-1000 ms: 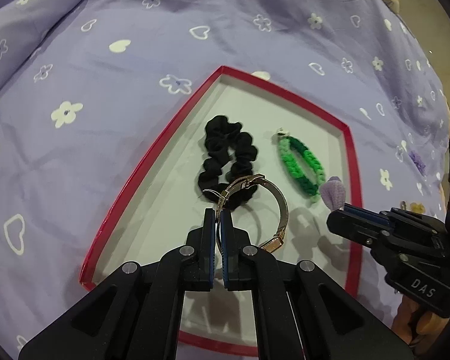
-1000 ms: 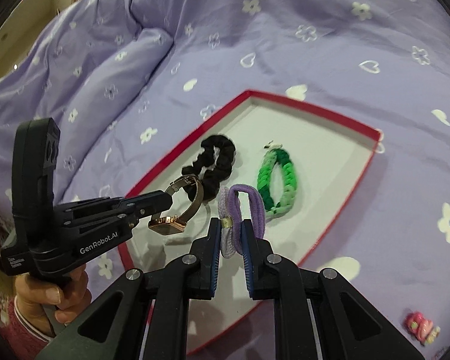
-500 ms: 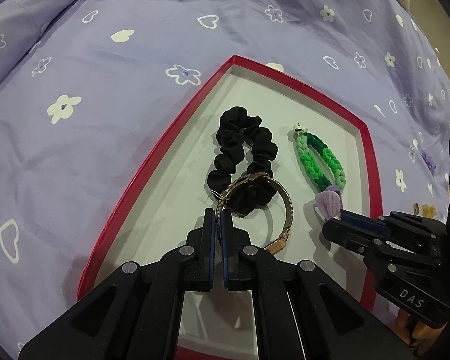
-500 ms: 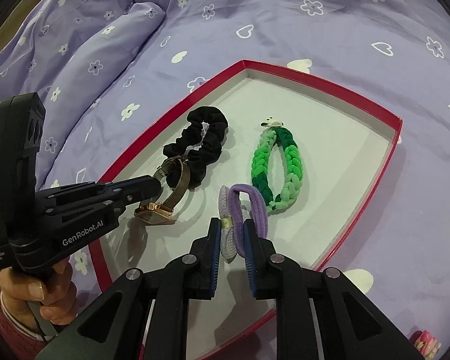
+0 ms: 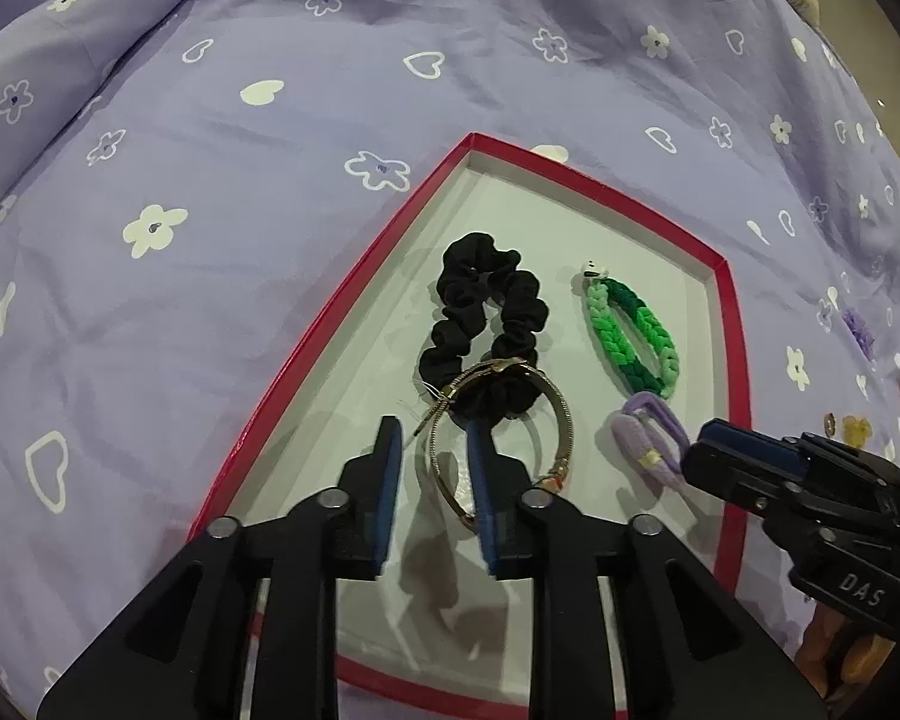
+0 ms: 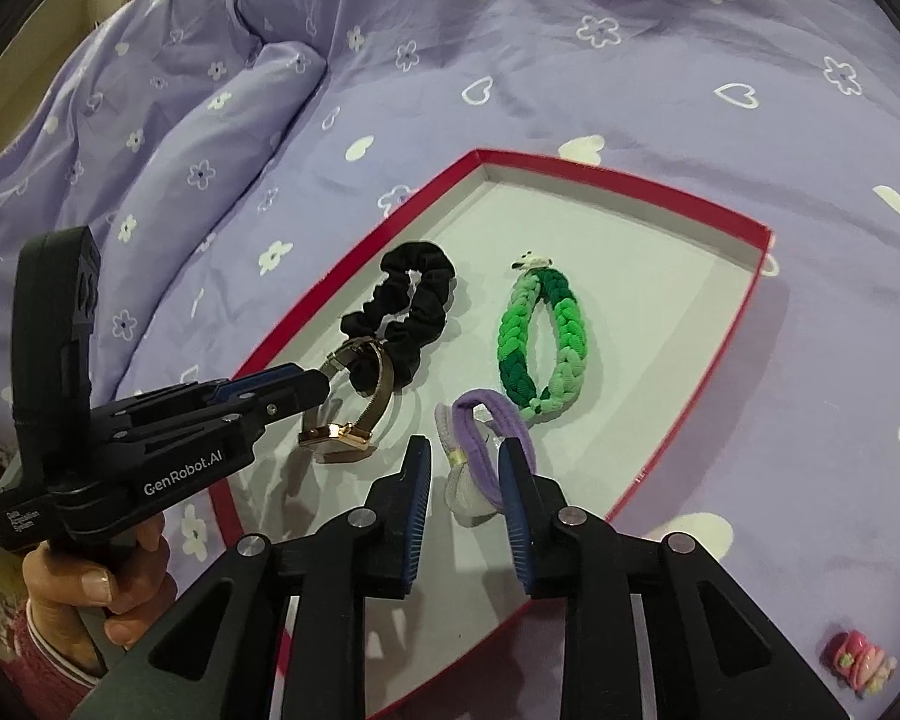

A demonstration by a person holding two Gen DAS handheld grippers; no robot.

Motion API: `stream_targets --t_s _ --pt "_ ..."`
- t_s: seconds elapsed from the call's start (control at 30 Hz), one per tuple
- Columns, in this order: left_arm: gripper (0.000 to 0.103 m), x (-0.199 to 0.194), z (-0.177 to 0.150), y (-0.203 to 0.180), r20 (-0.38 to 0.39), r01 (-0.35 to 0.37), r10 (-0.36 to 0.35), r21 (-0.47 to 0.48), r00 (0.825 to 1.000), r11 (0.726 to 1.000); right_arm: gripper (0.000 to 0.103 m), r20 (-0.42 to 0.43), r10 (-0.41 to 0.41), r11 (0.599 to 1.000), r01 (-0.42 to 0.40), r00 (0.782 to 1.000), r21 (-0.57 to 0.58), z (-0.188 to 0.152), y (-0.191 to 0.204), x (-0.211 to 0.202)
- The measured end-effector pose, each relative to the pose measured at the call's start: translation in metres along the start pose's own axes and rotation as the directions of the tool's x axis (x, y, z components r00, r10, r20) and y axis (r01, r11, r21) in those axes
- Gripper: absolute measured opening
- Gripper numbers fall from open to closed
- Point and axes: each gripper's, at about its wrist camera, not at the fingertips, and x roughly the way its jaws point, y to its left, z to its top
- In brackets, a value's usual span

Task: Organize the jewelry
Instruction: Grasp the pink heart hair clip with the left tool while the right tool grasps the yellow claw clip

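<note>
Having opened wide, both the left tool (image 5: 432, 462) and right tool (image 6: 465, 480) have released the watch (image 5: 498, 426) and purple hair tie (image 6: 480, 450) onto the red tray (image 6: 714, 396). Both placements look done.

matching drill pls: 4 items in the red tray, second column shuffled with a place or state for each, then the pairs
Items
1. black scrunchie
2. green braided band
3. purple hair tie
4. metal-band watch

Place or state
A. lying between the right gripper's open jaws
B. carries a small white charm at its far end
C. nearest the tray's left rim
D. leaning partly on the scrunchie, by the left gripper

Pairs: 1-C, 2-B, 3-A, 4-D
</note>
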Motion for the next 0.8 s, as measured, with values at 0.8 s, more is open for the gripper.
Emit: stream_targets --t_s 0.8 --pt "0.032 -0.035 -0.024 -0.128 0.002 0.145 -0.148 0.19 0.989 0.971 0.039 0.197 -0.14 0.963 0.088 0.97 0.254 -0.075 -0.095 -0.143"
